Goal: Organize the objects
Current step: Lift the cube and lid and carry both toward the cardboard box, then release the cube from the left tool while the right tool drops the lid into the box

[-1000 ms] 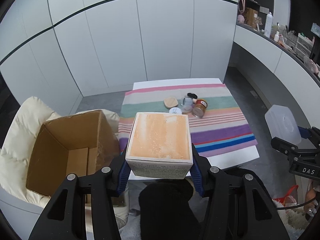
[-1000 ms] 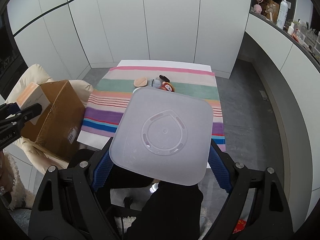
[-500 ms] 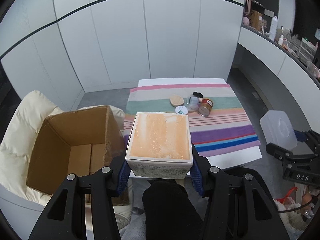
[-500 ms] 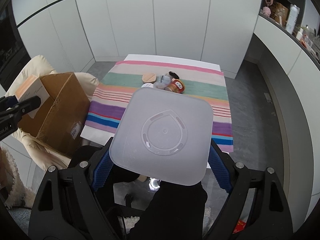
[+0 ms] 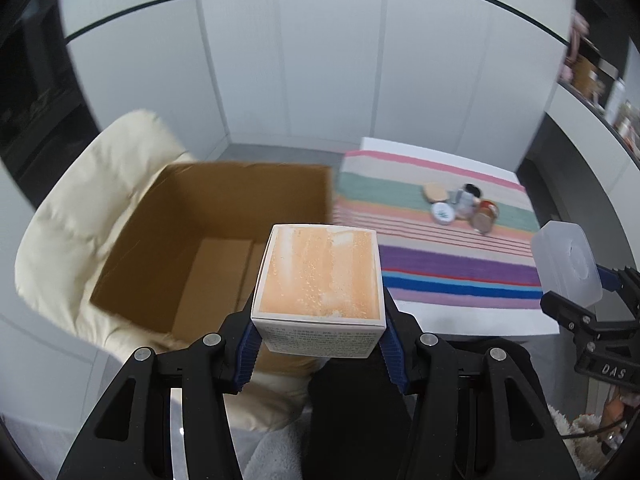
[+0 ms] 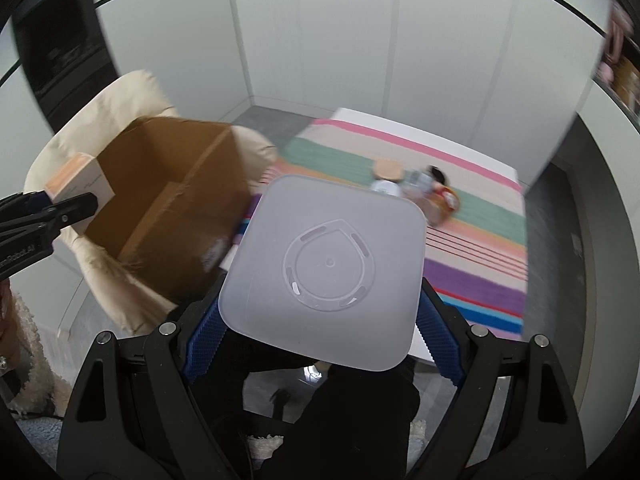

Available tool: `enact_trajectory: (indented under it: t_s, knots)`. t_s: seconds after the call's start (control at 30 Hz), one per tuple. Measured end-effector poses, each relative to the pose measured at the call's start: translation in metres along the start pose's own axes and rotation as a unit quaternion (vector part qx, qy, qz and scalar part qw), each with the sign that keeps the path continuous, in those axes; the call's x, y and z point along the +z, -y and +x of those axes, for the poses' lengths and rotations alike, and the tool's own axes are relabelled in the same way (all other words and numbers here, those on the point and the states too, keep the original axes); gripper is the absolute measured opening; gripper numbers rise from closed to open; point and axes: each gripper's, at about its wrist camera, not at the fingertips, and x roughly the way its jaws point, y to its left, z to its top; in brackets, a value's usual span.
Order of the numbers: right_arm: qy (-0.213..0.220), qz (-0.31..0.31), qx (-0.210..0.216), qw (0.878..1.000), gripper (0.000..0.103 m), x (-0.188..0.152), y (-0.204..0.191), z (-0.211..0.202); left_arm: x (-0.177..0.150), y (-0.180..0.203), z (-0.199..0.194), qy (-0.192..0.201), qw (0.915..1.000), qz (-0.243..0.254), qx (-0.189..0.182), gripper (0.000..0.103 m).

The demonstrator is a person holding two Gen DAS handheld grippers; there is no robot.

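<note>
My left gripper [image 5: 318, 350] is shut on a white box with an orange top [image 5: 320, 276], held in the air near the open cardboard box [image 5: 208, 248] that rests on a cream armchair [image 5: 80, 200]. My right gripper [image 6: 320, 344] is shut on a translucent square plastic container [image 6: 324, 268], held above the floor in front of the table. The right gripper and container also show in the left wrist view [image 5: 568, 260]; the left gripper with its box shows in the right wrist view [image 6: 76, 184]. The cardboard box [image 6: 172, 208] looks empty inside.
A table with a striped cloth [image 5: 440, 256] stands to the right of the armchair. On it lie a wooden lid [image 5: 434, 192], a white round tin [image 5: 442, 213], a small jar [image 5: 464, 200] and a brown jar on its side [image 5: 484, 216]. White cabinets stand behind.
Both grippers have swung left with their loads. The cardboard box now lies straight ahead of the left gripper and nearer; the table has shifted to the right in both views.
</note>
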Motion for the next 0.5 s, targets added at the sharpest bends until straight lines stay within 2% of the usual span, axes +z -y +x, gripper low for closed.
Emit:
enact_trajectory:
  t_s: [0.2, 0.5]
  knots:
    - [0.0, -0.061, 0.037, 0.997, 0.088, 0.013, -0.065, 0.013, -0.013, -0.044, -0.003, -0.005, 0.9991, -0.035, 0.024, 0.053]
    - [-0.001, -0.121, 0.069, 0.99, 0.088, 0.019, -0.13, 0.019, -0.026, -0.092, -0.008, -0.006, 0.9958, -0.073, 0.055, 0.053]
